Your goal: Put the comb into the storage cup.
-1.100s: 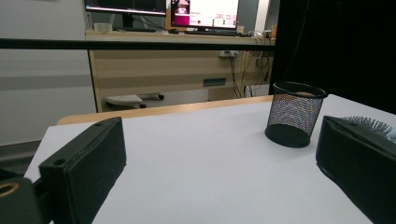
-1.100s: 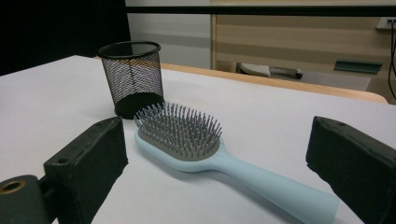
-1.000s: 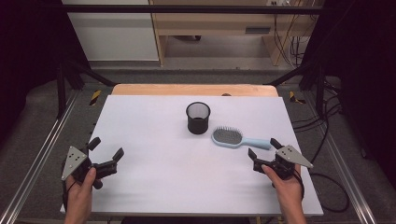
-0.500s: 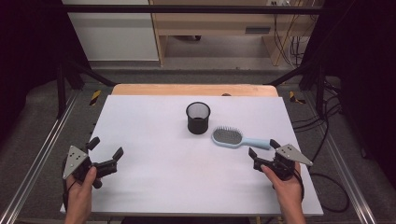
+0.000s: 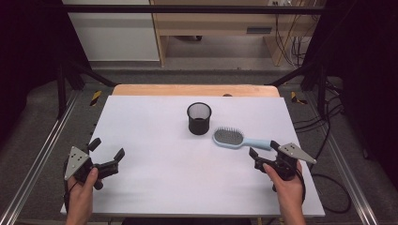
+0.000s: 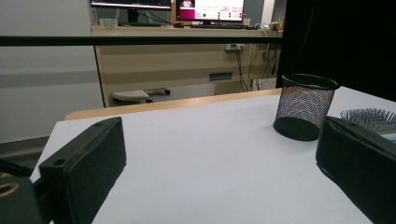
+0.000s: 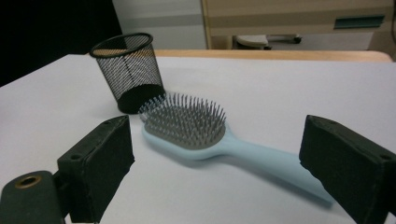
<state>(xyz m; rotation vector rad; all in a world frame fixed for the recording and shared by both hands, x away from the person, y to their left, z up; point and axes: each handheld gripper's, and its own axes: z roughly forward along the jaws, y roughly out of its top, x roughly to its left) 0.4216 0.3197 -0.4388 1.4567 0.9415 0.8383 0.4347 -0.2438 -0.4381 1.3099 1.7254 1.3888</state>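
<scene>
High view, items on white table (image 5: pixel 155 187):
1. Hairbrush (image 5: pixel 234 139), light blue, lying flat, bristles up, right of centre; handle end near right gripper (image 5: pixel 262 151), not touching.
2. Mesh cup (image 5: pixel 199 118), black, upright, just beside brush head.
3. Right gripper: jaws wide, nothing held; right gripper view has the handle running toward one jaw.
4. Left gripper (image 5: pixel 106 152): front-left of table, jaws wide, nothing held, well apart from brush and cup.
</scene>
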